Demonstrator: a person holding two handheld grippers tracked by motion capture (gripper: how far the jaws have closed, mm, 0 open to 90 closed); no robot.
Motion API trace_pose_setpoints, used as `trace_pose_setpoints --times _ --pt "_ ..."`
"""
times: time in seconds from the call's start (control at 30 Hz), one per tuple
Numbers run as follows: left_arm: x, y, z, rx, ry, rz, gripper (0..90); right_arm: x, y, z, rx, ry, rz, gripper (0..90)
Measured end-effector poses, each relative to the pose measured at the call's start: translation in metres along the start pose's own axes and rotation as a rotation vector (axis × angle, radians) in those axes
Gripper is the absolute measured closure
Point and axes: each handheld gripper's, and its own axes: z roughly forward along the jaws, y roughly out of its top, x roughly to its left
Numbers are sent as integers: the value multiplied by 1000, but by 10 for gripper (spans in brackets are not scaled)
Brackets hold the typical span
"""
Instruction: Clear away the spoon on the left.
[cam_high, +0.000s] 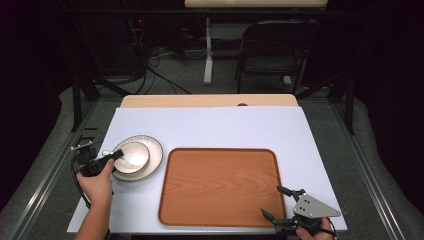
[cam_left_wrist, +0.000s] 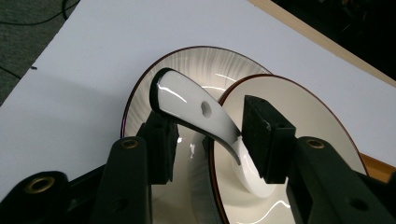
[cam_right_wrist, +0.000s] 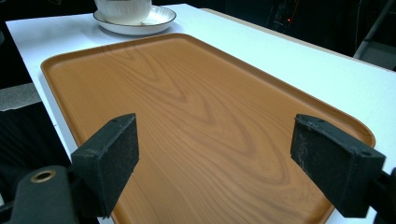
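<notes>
White surface (cam_high: 210, 125), wide and mostly bare. Wooden tray (cam_high: 220, 185) lies at centre-right with nothing in it. Left of the tray, just beside its near-left corner: a ribbed plate (cam_high: 155, 150) with a bowl (cam_high: 131, 156) seated on it.

Inside the bowl, a white ceramic spoon (cam_left_wrist: 196, 109), handle rising over the rim toward the person's left; a small hole shows in the handle.

Left tool (cam_high: 106, 161): jaws apart, one pad on each side of the spoon handle, neither visibly pressing it. Left hand (cam_high: 97, 182) behind it.

Right tool (cam_high: 281, 204): jaws wide apart, holding nothing, hovering over the tray's near-right corner.

Judgement: step in hand looks like taking the spoon by its handle, perhaps bound for the tray.

- Handle is glazed, curved, tapering; likely slick. Centre it between the pads before closing, and grip at the broader stretch near the hole.
- Close gently; lift upward first so the spoon clears the bowl rim without dragging the bowl off the plate.
</notes>
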Motion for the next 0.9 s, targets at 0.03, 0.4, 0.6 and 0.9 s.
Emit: trace_pose_setpoints --times 0.03,0.4,0.6,0.9 --pt "0 0 0 -11 -5 2 595 0 0 0 -1 0 0 148" --pt "-4 1 -4 -42 9 45 712 0 0 0 -1 1 -2 148" --pt "-1 3 -7 -55 -7 31 753 0 0 0 -1 2 -2 148" --pt "3 9 -16 -79 -57 25 838 0 0 0 2 4 0 148"
